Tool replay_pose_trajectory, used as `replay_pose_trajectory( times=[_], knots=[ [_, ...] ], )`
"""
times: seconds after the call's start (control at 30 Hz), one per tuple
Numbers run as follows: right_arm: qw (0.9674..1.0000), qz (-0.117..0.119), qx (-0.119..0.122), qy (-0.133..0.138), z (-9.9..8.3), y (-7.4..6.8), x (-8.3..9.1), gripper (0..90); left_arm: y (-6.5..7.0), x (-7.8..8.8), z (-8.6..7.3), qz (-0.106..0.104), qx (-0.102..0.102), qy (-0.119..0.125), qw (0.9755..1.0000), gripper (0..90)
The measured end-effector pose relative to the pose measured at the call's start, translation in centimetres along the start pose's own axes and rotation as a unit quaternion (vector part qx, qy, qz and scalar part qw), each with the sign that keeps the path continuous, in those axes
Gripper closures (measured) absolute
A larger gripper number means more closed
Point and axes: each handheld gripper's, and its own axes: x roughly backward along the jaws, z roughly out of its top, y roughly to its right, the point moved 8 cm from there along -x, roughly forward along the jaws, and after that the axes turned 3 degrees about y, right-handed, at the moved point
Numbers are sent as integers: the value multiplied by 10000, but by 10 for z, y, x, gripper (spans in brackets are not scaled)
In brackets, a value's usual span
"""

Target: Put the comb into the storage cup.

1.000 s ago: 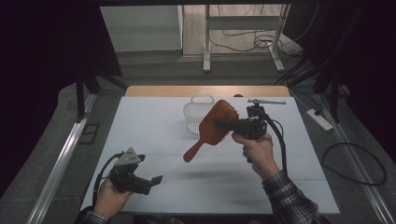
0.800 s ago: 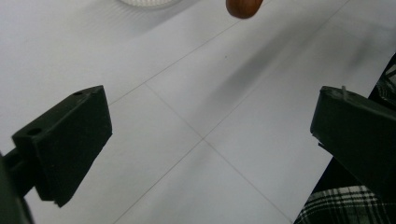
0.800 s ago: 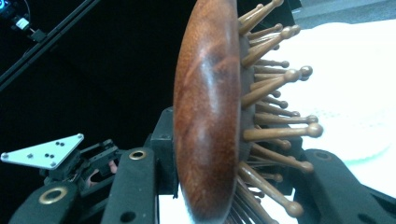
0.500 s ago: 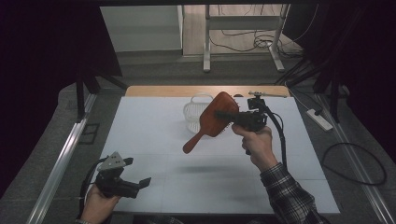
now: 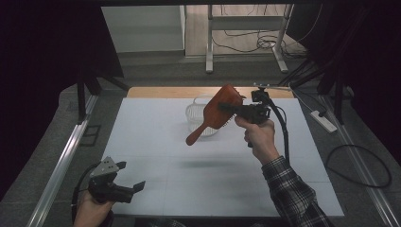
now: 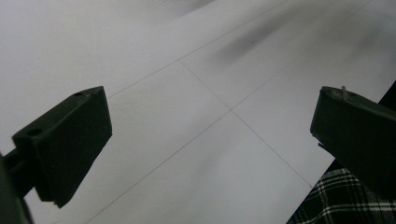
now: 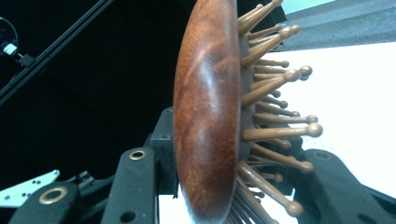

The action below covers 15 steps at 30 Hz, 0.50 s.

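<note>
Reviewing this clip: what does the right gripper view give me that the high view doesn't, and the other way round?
Right gripper view alone: the wooden pins of the hairbrush, ball-tipped, seen edge-on between the jaws.

High view alone: the hairbrush's handle slanting down above the white table, a wire basket behind it, and the left gripper open at the near left corner.

Both: the right gripper shut on the brush's head, held in the air.

I can read no text, label, brand, number or sign anywhere in what I see.
</note>
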Motion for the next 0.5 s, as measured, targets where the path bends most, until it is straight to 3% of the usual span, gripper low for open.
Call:
replay_pose_trajectory(
  times=[0.5],
  knots=[
    [9995,-245,-82,187,29,14,-7,563,-1,1,-2,23,11,-33,10000,0]
  ],
)
